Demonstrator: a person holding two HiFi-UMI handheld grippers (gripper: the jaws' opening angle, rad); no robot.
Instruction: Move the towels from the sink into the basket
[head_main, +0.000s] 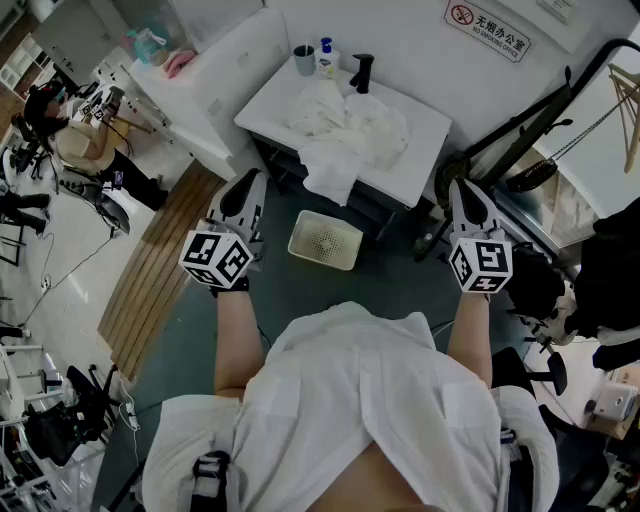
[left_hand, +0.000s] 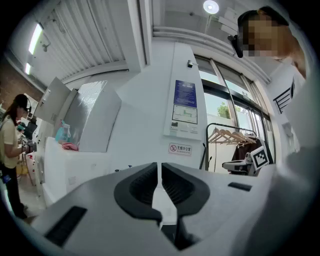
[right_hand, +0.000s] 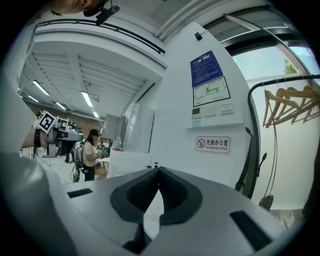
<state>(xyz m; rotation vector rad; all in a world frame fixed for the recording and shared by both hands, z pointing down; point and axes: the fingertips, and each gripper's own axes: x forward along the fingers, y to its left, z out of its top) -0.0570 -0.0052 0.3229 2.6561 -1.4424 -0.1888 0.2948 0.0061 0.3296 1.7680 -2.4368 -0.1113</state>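
Towels (head_main: 345, 135) lie heaped at upper centre of the head view, in and over the sink (head_main: 270, 100), one fold draping down its front edge. Basket (head_main: 300, 238) stands on the floor just below that edge, evidently to keep the transfer short. Left gripper (head_main: 250, 182) and right gripper (head_main: 462, 190) flank the basket, held level, jaws together and empty. No towel appears moved yet.
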